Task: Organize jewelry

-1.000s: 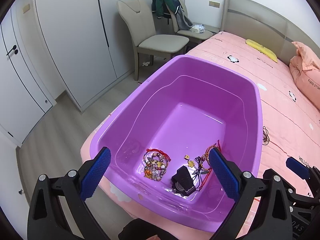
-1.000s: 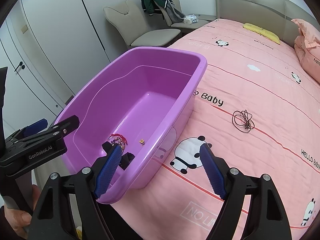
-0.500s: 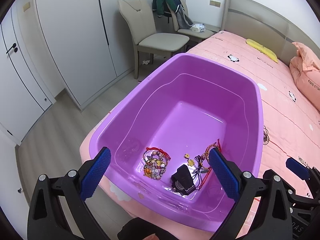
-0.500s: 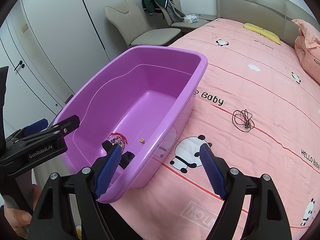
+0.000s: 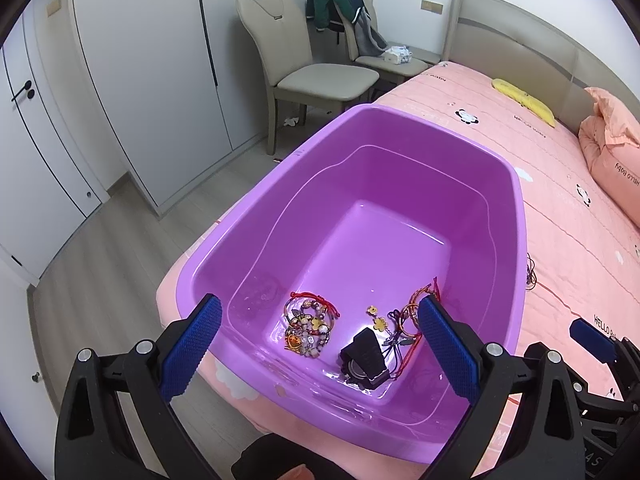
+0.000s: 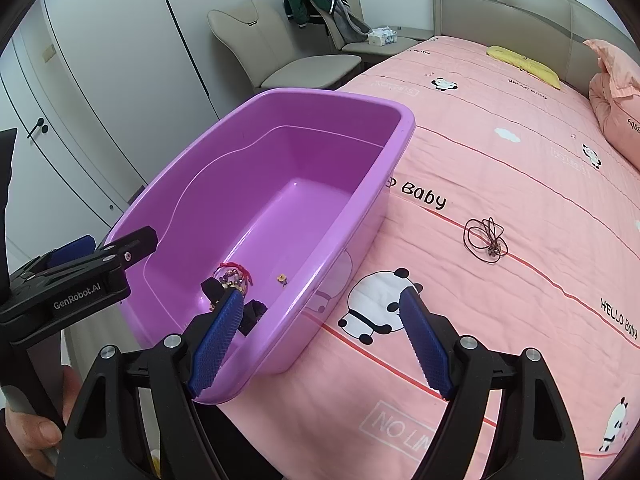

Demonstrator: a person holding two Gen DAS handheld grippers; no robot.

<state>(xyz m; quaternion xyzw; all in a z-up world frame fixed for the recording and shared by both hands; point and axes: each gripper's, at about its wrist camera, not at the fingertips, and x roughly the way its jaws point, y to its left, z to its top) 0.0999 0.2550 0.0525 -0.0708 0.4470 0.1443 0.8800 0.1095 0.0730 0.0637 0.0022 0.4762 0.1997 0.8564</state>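
Note:
A purple plastic tub (image 5: pixel 516 216) (image 6: pixel 404 128) sits on the pink bed. At its near end lie a beaded bracelet heap with red cord (image 5: pixel 310 324) (image 6: pixel 236 274), a small yellow charm (image 5: pixel 376 318) (image 6: pixel 282 279), tangled cord bracelets (image 5: pixel 408 314) and a black watch (image 5: pixel 364 358). A dark cord necklace (image 6: pixel 486 238) lies on the bedspread right of the tub. My left gripper (image 5: pixel 318 346) is open and empty above the tub's near end. My right gripper (image 6: pixel 322 340) is open and empty over the tub's near right corner.
The bed (image 6: pixel 520 152) has a pink panda-print cover, a yellow cushion (image 6: pixel 524 66) and a pink pillow (image 6: pixel 612 88) far right. Two beige chairs (image 5: pixel 304 60) and white wardrobes (image 5: pixel 132 80) stand beyond. The left gripper (image 6: pixel 80 280) shows at the right wrist view's left edge.
Both views have shifted only slightly; the tub and jewelry lie as before. Both grippers stay open.

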